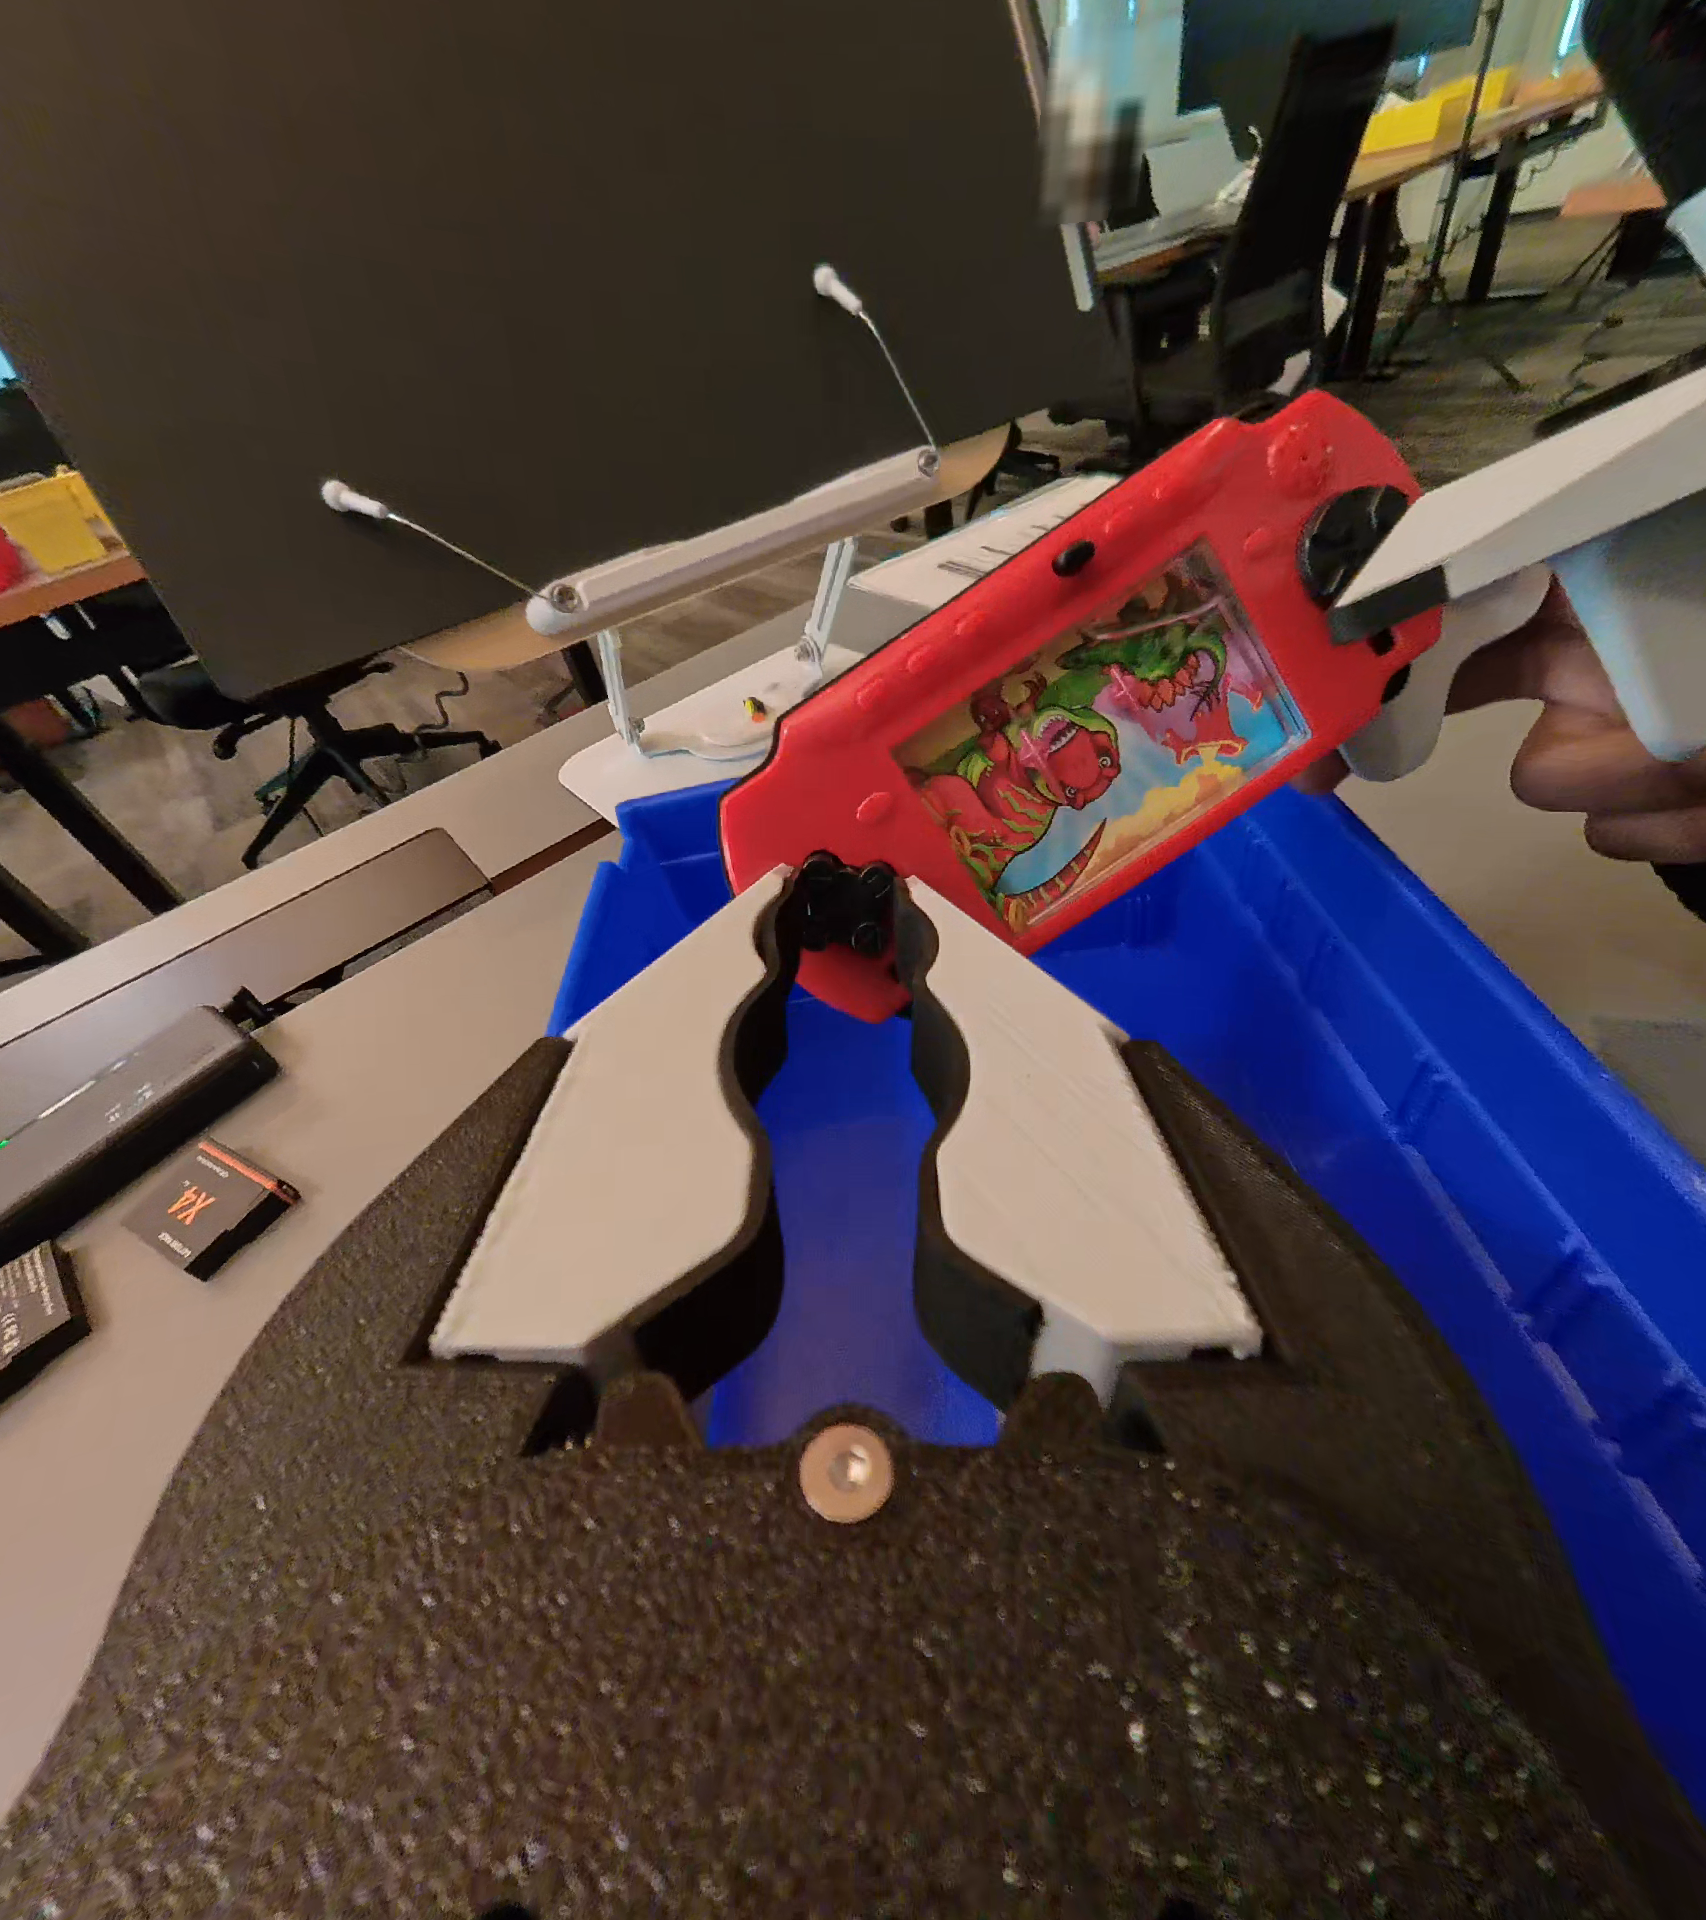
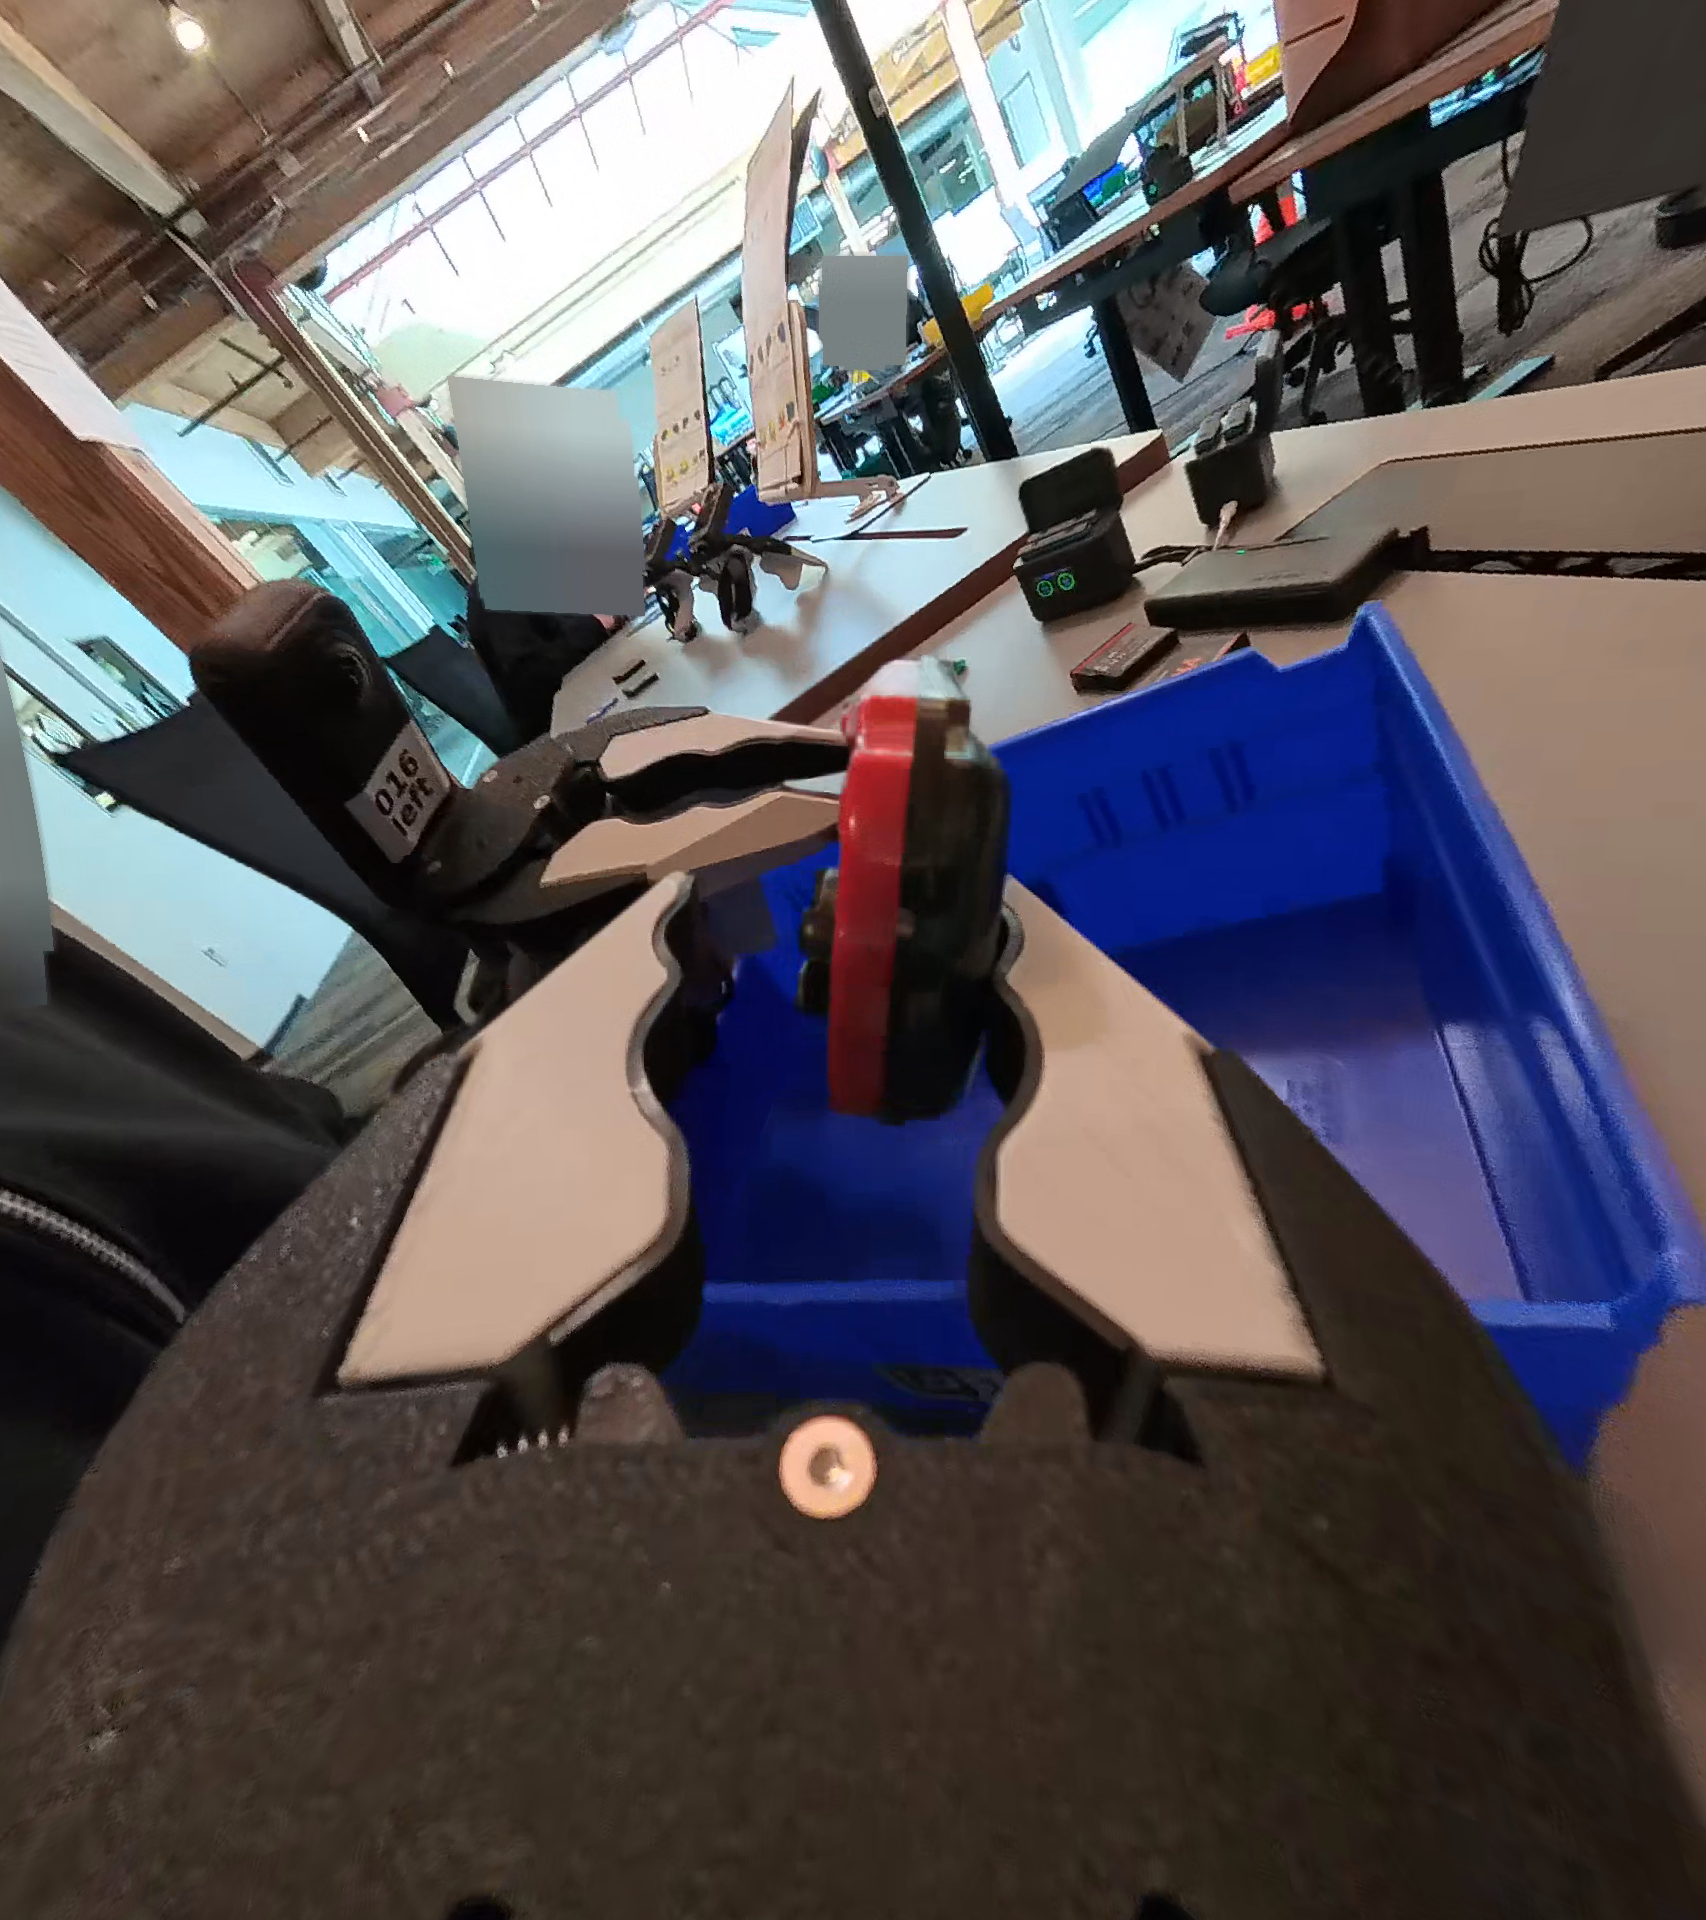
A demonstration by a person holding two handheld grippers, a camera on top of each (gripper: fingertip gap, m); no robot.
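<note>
A red handheld toy game (image 1: 1067,686) with a dinosaur picture hangs tilted over a blue bin (image 1: 1451,1195). My left gripper (image 1: 844,914) is shut on its lower left end, by the black buttons. My right gripper (image 1: 1384,675), held by a hand (image 1: 1659,748), straddles the upper right end. In the right wrist view the toy (image 2: 880,935) is edge-on between the wide-apart fingers of my right gripper (image 2: 844,914). It leans against the right finger, with a gap to the left one. My left gripper (image 2: 841,781) pinches the far end above the bin (image 2: 1348,831).
Two flat batteries (image 1: 210,1205) (image 1: 2,1330) and a dark power pack (image 1: 90,1153) lie on the grey table to the left of the bin. A black board on a stand (image 1: 516,312) rises behind. Charger cases (image 2: 1077,571) and a flat dark device (image 2: 1264,582) sit beyond the bin. One gripper's finger ends stand about 8 centimetres off the other's.
</note>
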